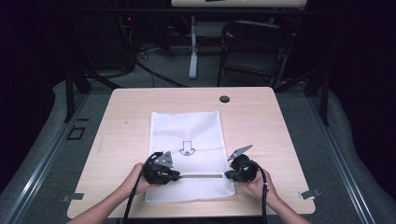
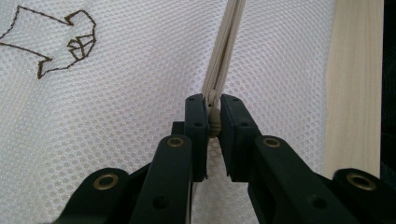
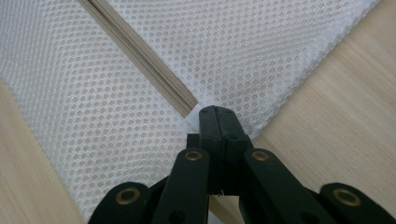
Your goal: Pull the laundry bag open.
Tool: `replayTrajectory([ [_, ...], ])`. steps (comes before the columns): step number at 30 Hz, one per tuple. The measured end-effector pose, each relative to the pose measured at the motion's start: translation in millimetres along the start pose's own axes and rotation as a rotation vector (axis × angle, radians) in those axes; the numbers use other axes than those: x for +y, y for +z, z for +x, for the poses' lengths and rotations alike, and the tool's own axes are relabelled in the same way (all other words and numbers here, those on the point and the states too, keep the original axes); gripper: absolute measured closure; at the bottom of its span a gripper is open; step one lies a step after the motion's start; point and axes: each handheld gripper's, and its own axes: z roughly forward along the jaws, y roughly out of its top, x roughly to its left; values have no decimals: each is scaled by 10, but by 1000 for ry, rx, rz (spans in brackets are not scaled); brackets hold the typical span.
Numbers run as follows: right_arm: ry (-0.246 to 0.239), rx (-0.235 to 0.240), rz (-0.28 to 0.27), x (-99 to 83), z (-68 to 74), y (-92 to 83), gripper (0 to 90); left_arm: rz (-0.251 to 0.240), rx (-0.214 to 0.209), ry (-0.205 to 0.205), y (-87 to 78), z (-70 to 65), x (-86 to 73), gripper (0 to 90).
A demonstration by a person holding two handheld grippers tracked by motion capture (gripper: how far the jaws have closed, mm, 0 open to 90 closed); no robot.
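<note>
Two grippers on white mesh bag (image 1: 187, 135), flat at table (image 1: 130, 107) near edge. Left gripper (image 2: 214, 122) pinches zipper pull (image 2: 214, 123); right gripper (image 3: 218, 122) clamps bag's edge at zipper (image 3: 140, 58) end. Mesh likely light, limp; best held taut.

Past the far edge of the light wooden table (image 1: 130, 121), a dark folding chair (image 1: 252, 49) stands on the grey floor. A white desk leg (image 1: 193, 46) rises left of the chair, with black cables (image 1: 140, 58) trailing beside it.
</note>
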Motion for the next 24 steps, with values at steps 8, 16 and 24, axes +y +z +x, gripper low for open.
replayTrajectory([
  [8,1,-3,-2,-2,3,0,900,11,-1,2,2,-15,-21,824],
  [16,-1,1,1,-2,-3,-2,900,16,-4,-10,-29,11,-85,823],
  [24,2,-3,-2,-2,3,0,900,28,-2,-8,-47,14,-95,824],
])
